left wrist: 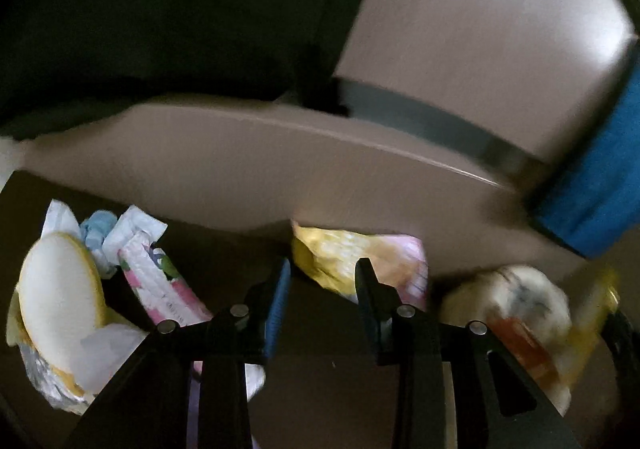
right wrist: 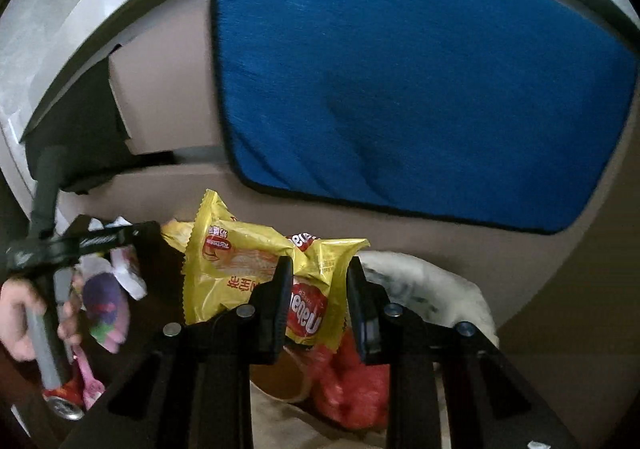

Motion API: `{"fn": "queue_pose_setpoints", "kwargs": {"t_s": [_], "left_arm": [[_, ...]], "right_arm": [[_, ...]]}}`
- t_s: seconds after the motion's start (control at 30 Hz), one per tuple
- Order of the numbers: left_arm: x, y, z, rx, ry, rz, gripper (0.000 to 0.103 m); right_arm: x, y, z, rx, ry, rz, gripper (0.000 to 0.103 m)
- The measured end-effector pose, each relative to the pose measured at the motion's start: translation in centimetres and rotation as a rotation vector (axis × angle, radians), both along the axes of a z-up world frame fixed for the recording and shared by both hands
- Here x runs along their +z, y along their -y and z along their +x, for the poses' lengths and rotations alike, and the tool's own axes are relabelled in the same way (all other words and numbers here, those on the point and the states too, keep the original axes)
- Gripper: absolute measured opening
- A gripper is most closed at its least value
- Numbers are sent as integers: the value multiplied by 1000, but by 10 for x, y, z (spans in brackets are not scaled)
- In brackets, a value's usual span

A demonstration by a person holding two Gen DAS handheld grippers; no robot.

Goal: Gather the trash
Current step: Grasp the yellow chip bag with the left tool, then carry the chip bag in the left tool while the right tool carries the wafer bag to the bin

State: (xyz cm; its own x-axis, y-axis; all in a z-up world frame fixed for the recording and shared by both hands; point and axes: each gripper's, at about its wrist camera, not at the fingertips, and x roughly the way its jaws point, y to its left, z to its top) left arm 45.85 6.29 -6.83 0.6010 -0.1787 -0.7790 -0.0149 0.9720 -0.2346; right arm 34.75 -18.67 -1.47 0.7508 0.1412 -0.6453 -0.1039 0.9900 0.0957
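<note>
In the left wrist view my left gripper [left wrist: 322, 269] is open and empty above a dark table [left wrist: 224, 249]. A yellow and pink wrapper [left wrist: 360, 257] lies just beyond its fingertips. A pile of white, blue and pink wrappers [left wrist: 100, 273] lies to its left, and a blurred crumpled white and yellow bag [left wrist: 516, 309] to its right. In the right wrist view my right gripper [right wrist: 318, 269] is open, with a yellow snack wrapper [right wrist: 248, 269] bunched between its fingers. A red plastic bag [right wrist: 352, 385] lies below it. The left gripper [right wrist: 80, 245] shows at the far left, held by a hand.
A beige sofa seat [left wrist: 280, 161] lies behind the table. A blue cushion [right wrist: 420, 89] rests on the sofa. A crushed red can [right wrist: 64, 405] and pink wrappers [right wrist: 104, 305] lie at the left. A white crumpled bag [right wrist: 424, 289] sits at the right.
</note>
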Motion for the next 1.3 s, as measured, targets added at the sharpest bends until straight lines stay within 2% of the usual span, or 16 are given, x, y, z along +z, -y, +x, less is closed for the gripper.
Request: {"fn": "queue_pose_setpoints", "kwargs": {"t_s": [0.07,0.17,0.43,0.57,0.93,1.17,1.3], "left_arm": [[-11,-2,9,43,-30,-28,35],[-25,-4,21,56,-85,-44,35],[-10,5,16,24,-11,26,26],[21,3,-11,-8,89,83,25],[137,19,-123,-101,462,102,25],[179,46,-180,-182,581,107,25],[186,73,-210,-206,649,114,25]], "right_arm": [[-5,9,0,0,-11,22,24],[-13,17,-1,-5,-24,55,25],[-19,17,-2,-5,-24,89,26],[-9,22,-9,-2,-1,78,26],[55,24,-51,-9,158,13,26],[96,29,-83,-20,276,-47,26],[117,36,-101,-22,337,-87,26]]}}
